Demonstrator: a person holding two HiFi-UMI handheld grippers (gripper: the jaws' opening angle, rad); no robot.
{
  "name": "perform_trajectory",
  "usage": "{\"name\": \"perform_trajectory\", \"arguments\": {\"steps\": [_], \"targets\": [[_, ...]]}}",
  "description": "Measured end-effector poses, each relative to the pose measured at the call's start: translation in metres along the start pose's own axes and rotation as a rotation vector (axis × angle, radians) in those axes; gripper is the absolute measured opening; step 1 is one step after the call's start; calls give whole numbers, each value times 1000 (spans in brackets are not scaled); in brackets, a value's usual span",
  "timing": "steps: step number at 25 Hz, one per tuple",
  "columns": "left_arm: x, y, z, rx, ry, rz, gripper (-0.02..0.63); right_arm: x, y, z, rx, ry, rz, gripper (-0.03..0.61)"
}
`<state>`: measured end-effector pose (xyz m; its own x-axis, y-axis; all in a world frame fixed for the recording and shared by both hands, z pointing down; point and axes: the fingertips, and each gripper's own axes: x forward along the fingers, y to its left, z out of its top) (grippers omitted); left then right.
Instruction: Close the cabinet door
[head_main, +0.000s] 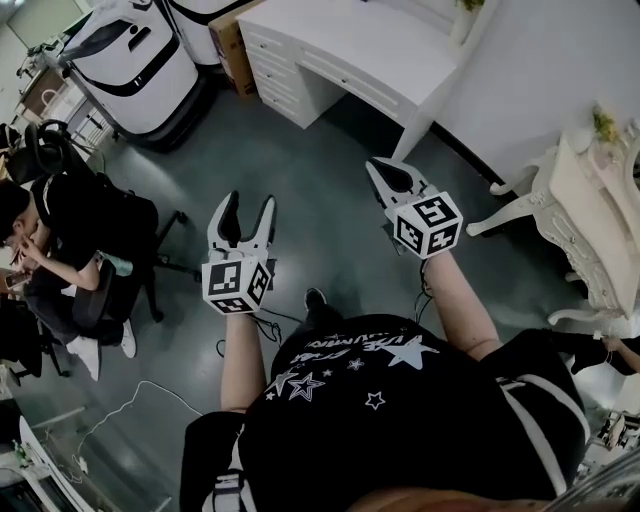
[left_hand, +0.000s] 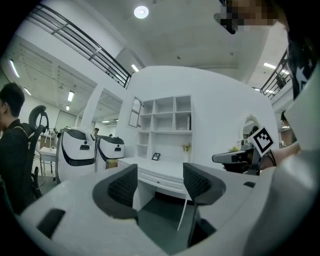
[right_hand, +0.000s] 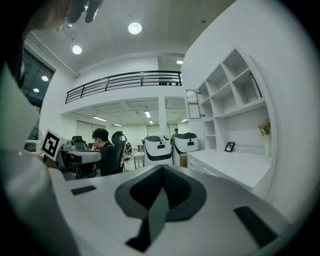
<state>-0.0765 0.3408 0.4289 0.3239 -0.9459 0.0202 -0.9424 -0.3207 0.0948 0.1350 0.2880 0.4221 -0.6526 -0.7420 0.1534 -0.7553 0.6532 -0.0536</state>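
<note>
Only the two gripper views show the white shelf unit above the desk. The head view takes in the desk top and the dark floor but no shelves. The cabinet door, a narrow framed panel, stands swung out at the unit's upper left, well ahead of both grippers. The cubbies look mostly bare. A small picture frame and a flower vase stand below them at the back of the desk. The left gripper is released, with nothing between its parted jaws. The right gripper is clenched and empty.
</note>
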Motion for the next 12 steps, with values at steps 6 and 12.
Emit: {"name": "perform_trajectory", "arguments": {"steps": [6, 12], "targets": [[29, 54, 10, -31, -11, -106, 434, 66, 19, 25, 10, -33, -24, 6], [38, 85, 0, -37, 27, -127, 462, 89, 23, 21, 18, -5, -42, 6]]}}
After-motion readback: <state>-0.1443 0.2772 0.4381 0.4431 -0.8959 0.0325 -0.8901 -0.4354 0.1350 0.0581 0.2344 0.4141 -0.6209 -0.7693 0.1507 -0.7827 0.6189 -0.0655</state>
